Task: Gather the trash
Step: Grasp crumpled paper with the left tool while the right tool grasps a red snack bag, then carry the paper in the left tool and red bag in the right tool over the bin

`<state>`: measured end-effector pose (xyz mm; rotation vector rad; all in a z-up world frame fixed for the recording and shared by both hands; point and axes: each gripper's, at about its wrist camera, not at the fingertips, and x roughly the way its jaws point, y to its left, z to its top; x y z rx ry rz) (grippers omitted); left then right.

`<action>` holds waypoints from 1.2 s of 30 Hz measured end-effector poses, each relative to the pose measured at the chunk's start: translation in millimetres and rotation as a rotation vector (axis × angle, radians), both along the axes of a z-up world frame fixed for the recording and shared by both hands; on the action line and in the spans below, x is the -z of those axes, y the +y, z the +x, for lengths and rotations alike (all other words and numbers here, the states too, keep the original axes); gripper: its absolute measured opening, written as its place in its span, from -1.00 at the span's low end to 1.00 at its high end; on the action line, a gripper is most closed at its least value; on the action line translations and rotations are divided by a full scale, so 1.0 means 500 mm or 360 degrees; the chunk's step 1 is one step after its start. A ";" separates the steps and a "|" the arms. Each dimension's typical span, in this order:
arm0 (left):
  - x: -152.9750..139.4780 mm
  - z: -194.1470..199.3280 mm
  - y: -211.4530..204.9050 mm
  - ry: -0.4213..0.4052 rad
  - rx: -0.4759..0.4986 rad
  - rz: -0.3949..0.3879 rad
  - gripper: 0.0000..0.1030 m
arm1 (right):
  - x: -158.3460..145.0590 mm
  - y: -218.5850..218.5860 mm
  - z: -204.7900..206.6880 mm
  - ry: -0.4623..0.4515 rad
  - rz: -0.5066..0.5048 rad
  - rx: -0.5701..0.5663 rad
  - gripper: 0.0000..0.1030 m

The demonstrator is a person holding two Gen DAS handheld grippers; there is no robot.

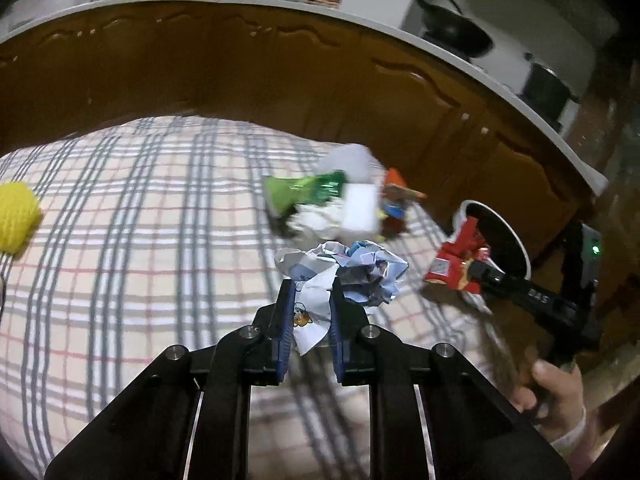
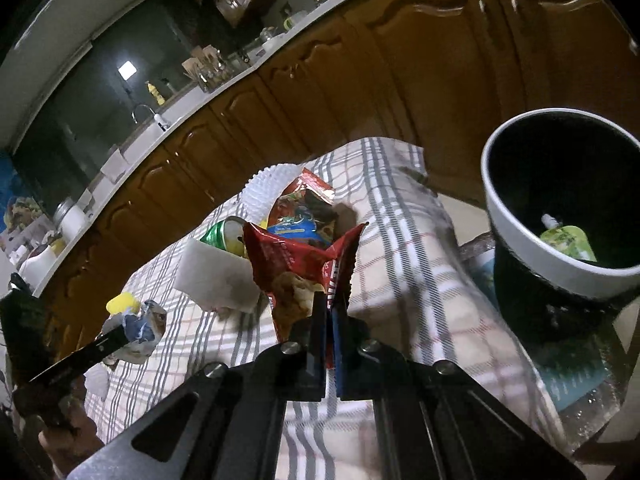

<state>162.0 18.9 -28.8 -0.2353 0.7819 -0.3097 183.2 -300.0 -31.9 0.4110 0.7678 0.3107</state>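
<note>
Pinching: left fingers (image 1: 310, 300) on crumpled paper (image 1: 352, 276), right fingers (image 2: 329, 312) on red wrapper (image 2: 296, 264), bin (image 2: 560, 208) nearby.

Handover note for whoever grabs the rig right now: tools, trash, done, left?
Left tool: shut on the crumpled white-and-blue wrapper, lifted above the checked cloth.
Right tool: shut on the red snack wrapper, close to the bin at the table's right side.
Done: a green pouch already lies in the bin.
Left: drop both held wrappers in the bin, then clear the pile on the cloth: green can, white block, white fluted paper, colourful snack bag.
</note>
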 end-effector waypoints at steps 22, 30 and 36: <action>-0.020 0.021 -0.203 -0.0024 0.0280 0.0005 -0.72 | -0.042 -0.138 -0.099 -0.0081 -0.0052 0.0244 -0.96; -0.031 0.039 -0.286 -0.0034 0.0373 0.0031 -0.72 | -0.048 -0.190 -0.118 -0.0107 -0.0080 0.0344 -0.96; -0.041 0.057 -0.343 -0.0054 0.0422 0.0070 -0.72 | -0.051 -0.222 -0.119 -0.0119 -0.0090 0.0401 -0.96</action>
